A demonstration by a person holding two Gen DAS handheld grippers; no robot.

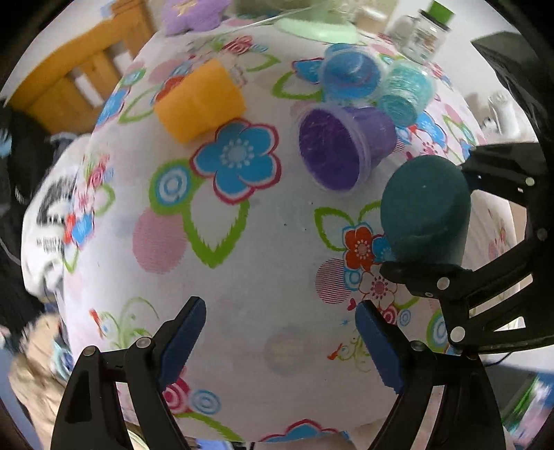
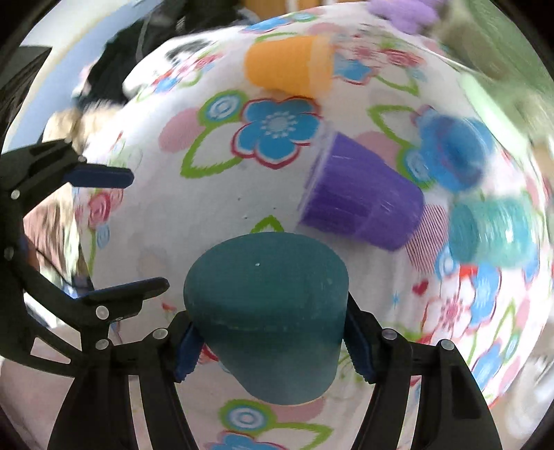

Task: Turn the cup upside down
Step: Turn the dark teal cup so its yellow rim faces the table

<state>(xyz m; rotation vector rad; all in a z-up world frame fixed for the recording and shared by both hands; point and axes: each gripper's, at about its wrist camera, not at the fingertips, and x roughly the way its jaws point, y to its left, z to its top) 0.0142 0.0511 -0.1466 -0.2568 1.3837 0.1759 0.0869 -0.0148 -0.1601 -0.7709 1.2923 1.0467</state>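
A dark green cup (image 2: 266, 311) is clamped between the blue pads of my right gripper (image 2: 268, 346), base toward the camera, held above the flowered tablecloth. In the left wrist view the same cup (image 1: 426, 211) shows at the right in the right gripper (image 1: 429, 221), bottom end up. My left gripper (image 1: 280, 339) is open and empty over the cloth; it also shows at the left of the right wrist view (image 2: 138, 235).
A purple cup (image 1: 342, 149) lies on its side, as do an orange cup (image 1: 197, 100), a blue cup (image 1: 349, 74) and a teal cup (image 1: 405, 91). A jar (image 1: 429, 31) stands at the back. The flowered tablecloth (image 1: 259, 263) covers the table.
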